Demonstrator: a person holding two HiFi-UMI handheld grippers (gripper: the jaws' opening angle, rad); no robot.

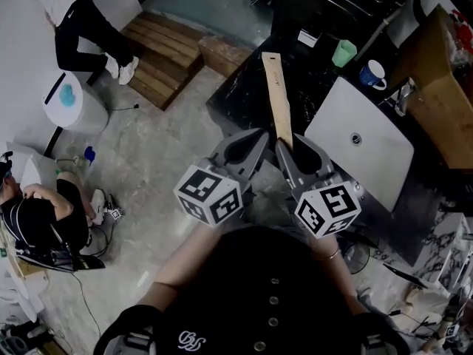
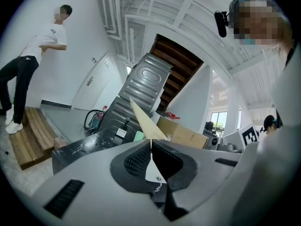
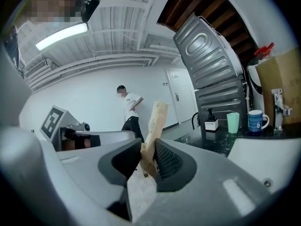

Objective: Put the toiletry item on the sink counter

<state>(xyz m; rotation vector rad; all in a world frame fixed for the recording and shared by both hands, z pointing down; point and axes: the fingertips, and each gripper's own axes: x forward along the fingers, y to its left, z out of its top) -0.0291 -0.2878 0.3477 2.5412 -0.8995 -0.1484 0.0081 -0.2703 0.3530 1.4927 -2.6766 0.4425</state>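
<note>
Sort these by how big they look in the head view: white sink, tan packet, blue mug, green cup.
1. White rectangular sink
2. Long tan paper packet
3. Blue mug and pale green cup: too alike to rank.

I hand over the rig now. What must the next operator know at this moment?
Right gripper: shut on the lower end of the long tan pack.
Left gripper: jaws together, nothing in them, close beside the right one.
Dark sink counter: just ahead, with white basin and green cup; the pack points toward it.
Done: pack is lifted. Left: lay it on the counter, release.
</note>
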